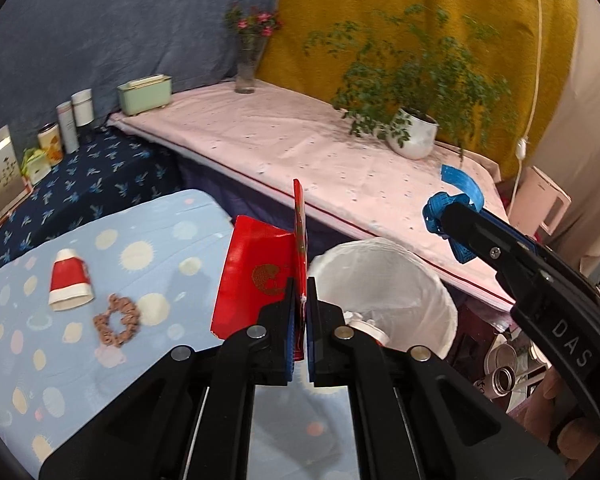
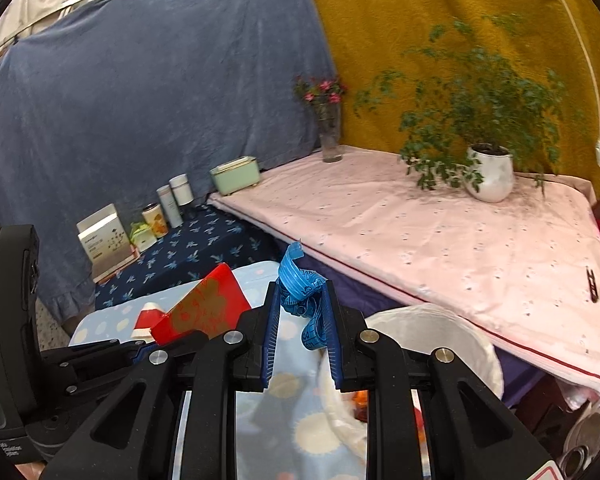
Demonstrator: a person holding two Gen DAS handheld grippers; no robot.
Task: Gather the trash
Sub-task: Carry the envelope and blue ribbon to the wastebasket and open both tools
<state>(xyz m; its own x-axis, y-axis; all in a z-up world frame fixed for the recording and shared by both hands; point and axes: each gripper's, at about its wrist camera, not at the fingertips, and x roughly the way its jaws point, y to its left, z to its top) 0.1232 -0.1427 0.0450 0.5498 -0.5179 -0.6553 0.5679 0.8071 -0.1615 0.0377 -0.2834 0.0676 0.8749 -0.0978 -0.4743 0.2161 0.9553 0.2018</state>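
My left gripper [image 1: 299,300] is shut on a red packet [image 1: 256,276] with a gold emblem, held upright at the edge of the light blue table, beside the white-lined trash bin [image 1: 384,276]. The packet also shows in the right wrist view [image 2: 202,310]. My right gripper [image 2: 300,312] is shut on a crumpled blue measuring tape [image 2: 302,284] and hovers over the far side of the bin [image 2: 440,332]. The tape and right gripper also show in the left wrist view [image 1: 446,210]. A crushed red and white paper cup [image 1: 70,280] lies on the blue table.
A brown scrunchie [image 1: 116,320] lies near the cup. A pink-covered table [image 1: 300,148] holds a potted plant [image 1: 414,132], a flower vase [image 1: 246,68] and a green box [image 1: 145,94]. Cans and boxes [image 1: 60,132] stand on a dark blue surface. Metal cans [image 1: 504,376] lie on the floor.
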